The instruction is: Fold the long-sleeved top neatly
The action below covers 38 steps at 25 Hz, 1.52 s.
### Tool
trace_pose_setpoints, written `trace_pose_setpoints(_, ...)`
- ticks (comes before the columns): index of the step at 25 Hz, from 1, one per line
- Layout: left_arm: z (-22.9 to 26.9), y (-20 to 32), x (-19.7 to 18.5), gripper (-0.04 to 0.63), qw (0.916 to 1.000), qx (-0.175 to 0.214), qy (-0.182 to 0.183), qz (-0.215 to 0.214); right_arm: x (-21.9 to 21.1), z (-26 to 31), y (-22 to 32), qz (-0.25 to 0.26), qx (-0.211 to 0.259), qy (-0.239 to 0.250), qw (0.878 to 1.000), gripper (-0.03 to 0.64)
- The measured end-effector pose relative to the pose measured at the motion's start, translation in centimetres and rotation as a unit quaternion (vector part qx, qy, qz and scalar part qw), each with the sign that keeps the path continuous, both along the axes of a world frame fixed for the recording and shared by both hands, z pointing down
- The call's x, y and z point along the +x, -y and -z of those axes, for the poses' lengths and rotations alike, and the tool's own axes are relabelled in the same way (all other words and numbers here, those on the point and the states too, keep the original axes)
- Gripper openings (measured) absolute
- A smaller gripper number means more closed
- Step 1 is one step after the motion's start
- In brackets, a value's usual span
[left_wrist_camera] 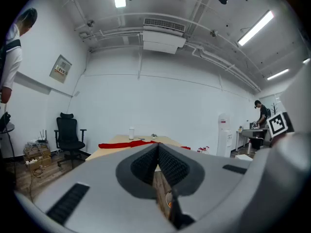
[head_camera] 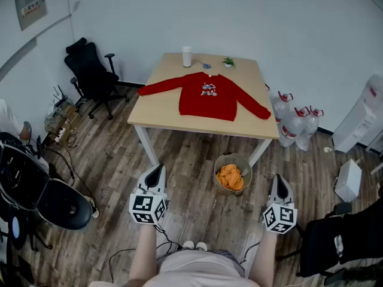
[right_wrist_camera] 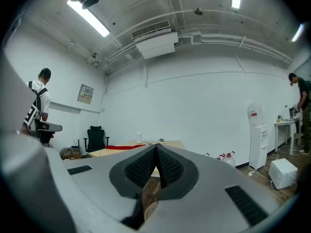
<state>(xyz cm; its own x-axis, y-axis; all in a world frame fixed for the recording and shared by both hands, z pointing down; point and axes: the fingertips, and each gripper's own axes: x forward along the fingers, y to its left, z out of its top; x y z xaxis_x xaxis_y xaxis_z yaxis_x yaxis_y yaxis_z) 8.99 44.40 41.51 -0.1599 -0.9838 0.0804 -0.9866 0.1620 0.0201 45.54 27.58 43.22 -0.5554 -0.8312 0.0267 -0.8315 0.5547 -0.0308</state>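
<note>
A red long-sleeved top [head_camera: 207,94] lies flat on the wooden table [head_camera: 157,108], sleeves spread to both sides, a small print on its chest. It shows as a thin red strip [left_wrist_camera: 127,143] in the left gripper view and again as the top [right_wrist_camera: 122,147] in the right gripper view. My left gripper [head_camera: 157,173] and right gripper [head_camera: 279,184] are held level over the floor, well short of the table. Both are shut with nothing between their jaws.
A white cup [head_camera: 187,56], a small plant [head_camera: 228,61] and a blue item sit at the table's far edge. A wire basket with orange contents [head_camera: 232,174] stands on the floor before the table. Black office chairs [head_camera: 91,75] left, water bottles [head_camera: 292,122] right.
</note>
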Motion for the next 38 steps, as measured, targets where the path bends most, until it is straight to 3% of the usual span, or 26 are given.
trace_pose_setpoints(20,-0.3,0.0,0.1,0.003,1.0,-0.001,-0.005,-0.002,-0.1,-0.2,-0.3,-0.002,-0.003,0.005,1.0,0.006)
trace_pose_setpoints(34,-0.4,-0.1,0.3,0.003,0.9994,0.011,-0.031,-0.01,-1.3,0.2,-1.2,0.032,-0.01,0.038,0.999,0.011)
trace_pose_setpoints(37,0.1,-0.2,0.5,0.016,0.9987,0.021,-0.039,-0.025,-1.5,0.6,-1.4,0.043,-0.011,0.059,0.997,0.051)
trace_pose_setpoints(38,0.3,-0.1,0.5,0.067,0.9985,0.023,-0.039,-0.029,-1.6,0.7,-1.5,0.048,-0.013,0.064,0.997,0.132)
